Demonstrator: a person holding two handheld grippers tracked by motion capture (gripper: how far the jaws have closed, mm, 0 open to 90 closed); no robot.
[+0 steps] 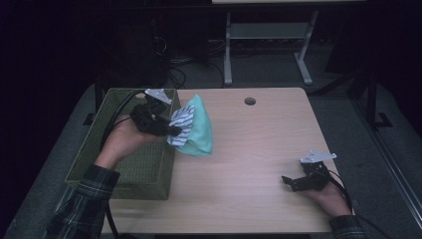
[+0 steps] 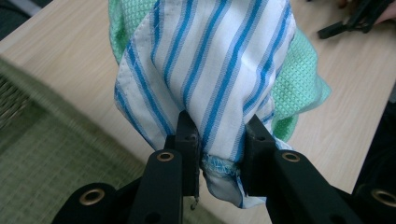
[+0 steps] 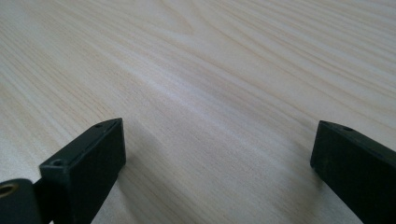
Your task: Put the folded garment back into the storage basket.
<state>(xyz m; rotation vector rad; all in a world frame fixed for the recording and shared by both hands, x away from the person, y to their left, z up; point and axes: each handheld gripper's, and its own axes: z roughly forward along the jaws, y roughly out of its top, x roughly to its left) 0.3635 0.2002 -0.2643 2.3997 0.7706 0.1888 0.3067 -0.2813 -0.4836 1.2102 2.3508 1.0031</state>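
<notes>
Tabletop (image 1: 249, 149) of pale wood grain took up most of the high view, with a round cable hole (image 1: 250, 101) near its far edge and dark floor around it. Against its left edge sat an olive-green mesh basket (image 1: 149, 174), rectangular and open at the top, and the person's left forearm in a plaid sleeve (image 1: 84, 199) reached over it. Above the basket's right rim the left gripper (image 1: 174, 131) held a bundle of cloth in the air: a mint-green waffle-weave cloth (image 1: 201, 129) hanging over the table just beside the basket, and with it a white cloth with blue stripes (image 1: 181, 122). In the left gripper view the jaws were clamped on a gathered hem of the striped cloth (image 2: 210, 70), which fanned out above them, while the green cloth (image 2: 303, 88) showed behind and to the right of it; whether the green one was also pinched between the jaws could not be told. Well apart, near the table's front right corner, the right gripper (image 1: 288, 181) rested low in the person's hand, jaws spread wide with bare wood between them in the right gripper view. No brand, label or legible writing could be made out on any cloth, the basket or either gripper.
</notes>
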